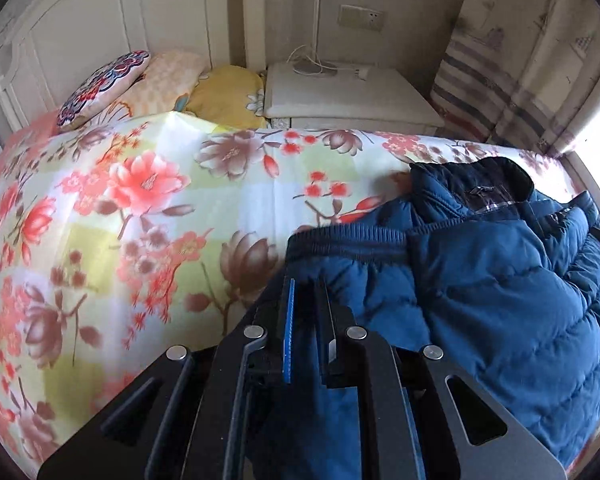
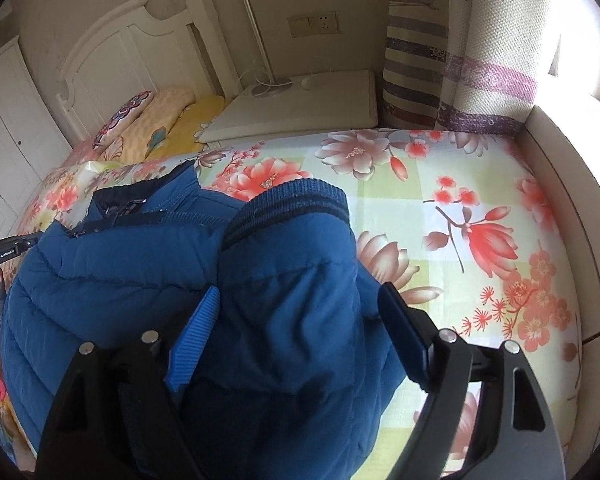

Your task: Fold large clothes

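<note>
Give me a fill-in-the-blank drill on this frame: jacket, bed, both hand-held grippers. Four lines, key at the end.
1. The padded jacket lying on the bed is ____ in colour.
2. The left hand-held gripper has its jaws ____ on the jacket's fabric.
3. The right hand-held gripper has its jaws ____, with a ribbed-cuff sleeve lying between them.
4. The bed sheet carries a ____ print.

Missing words: blue; shut; open; floral
</note>
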The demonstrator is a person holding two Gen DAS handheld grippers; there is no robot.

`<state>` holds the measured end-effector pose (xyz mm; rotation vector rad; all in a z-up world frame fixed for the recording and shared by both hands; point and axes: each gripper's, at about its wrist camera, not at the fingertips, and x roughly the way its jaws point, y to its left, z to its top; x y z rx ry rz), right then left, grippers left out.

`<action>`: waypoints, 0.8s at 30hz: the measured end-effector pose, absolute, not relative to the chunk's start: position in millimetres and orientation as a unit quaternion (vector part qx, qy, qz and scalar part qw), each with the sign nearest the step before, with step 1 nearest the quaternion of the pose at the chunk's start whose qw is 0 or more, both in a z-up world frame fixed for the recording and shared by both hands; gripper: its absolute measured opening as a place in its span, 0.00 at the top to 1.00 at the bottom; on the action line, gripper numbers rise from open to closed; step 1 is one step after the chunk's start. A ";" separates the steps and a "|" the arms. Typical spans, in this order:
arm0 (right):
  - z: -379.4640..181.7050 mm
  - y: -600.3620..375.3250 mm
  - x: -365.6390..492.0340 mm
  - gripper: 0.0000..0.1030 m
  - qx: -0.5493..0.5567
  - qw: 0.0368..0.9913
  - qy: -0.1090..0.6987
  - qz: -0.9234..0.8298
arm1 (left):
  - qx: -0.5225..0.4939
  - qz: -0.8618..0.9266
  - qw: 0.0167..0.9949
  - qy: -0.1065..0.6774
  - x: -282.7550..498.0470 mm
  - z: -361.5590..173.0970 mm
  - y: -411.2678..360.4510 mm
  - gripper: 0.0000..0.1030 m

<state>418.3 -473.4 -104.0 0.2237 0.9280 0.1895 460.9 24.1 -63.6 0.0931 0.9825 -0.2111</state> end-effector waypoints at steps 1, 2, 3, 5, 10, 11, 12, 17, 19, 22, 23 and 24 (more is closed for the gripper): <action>-104.1 -474.1 417.7 0.22 0.109 0.884 0.446 0.090 | 0.044 -0.104 0.877 0.467 463.5 -61.4 22.7 0.89; -103.8 -473.5 417.1 0.22 0.109 0.884 0.445 0.088 | 0.034 -0.110 0.880 0.462 465.8 -56.9 23.8 0.89; -103.4 -472.6 416.7 0.22 0.107 0.885 0.445 0.086 | 0.016 -0.120 0.881 0.458 466.6 -52.1 26.7 0.89; -103.1 -471.7 416.5 0.22 0.103 0.886 0.444 0.084 | -0.037 -0.155 0.878 0.452 464.0 -42.8 35.1 0.89; -104.4 -471.6 417.0 0.22 0.104 0.885 0.446 0.085 | -0.014 -0.214 0.815 0.539 465.9 -81.8 22.1 0.04; -104.6 -471.2 416.1 0.22 0.105 0.886 0.444 0.084 | -0.016 -0.213 0.807 0.550 465.3 -91.6 22.0 0.04; -104.5 -470.9 415.2 0.22 0.105 0.886 0.443 0.083 | -0.022 -0.214 0.808 0.548 464.4 -95.6 23.2 0.04; -100.1 -467.1 412.5 0.28 0.087 0.890 0.441 0.071 | -0.042 -0.197 0.832 0.516 463.5 -88.9 32.2 0.20; -88.1 -455.5 404.3 0.72 0.049 0.903 0.419 0.077 | -0.034 -0.177 0.856 0.484 454.4 -75.6 34.2 0.61; -56.3 -433.2 377.7 0.90 -0.013 0.929 0.362 0.071 | -0.037 -0.176 0.894 0.411 424.6 -39.5 37.5 0.84; -46.3 -429.6 369.7 0.92 -0.015 0.934 0.349 0.075 | -0.045 -0.178 0.899 0.398 416.3 -30.8 39.6 0.86; -35.1 -427.1 362.5 0.92 -0.014 0.938 0.338 0.076 | -0.054 -0.183 0.905 0.380 403.3 -17.4 43.4 0.86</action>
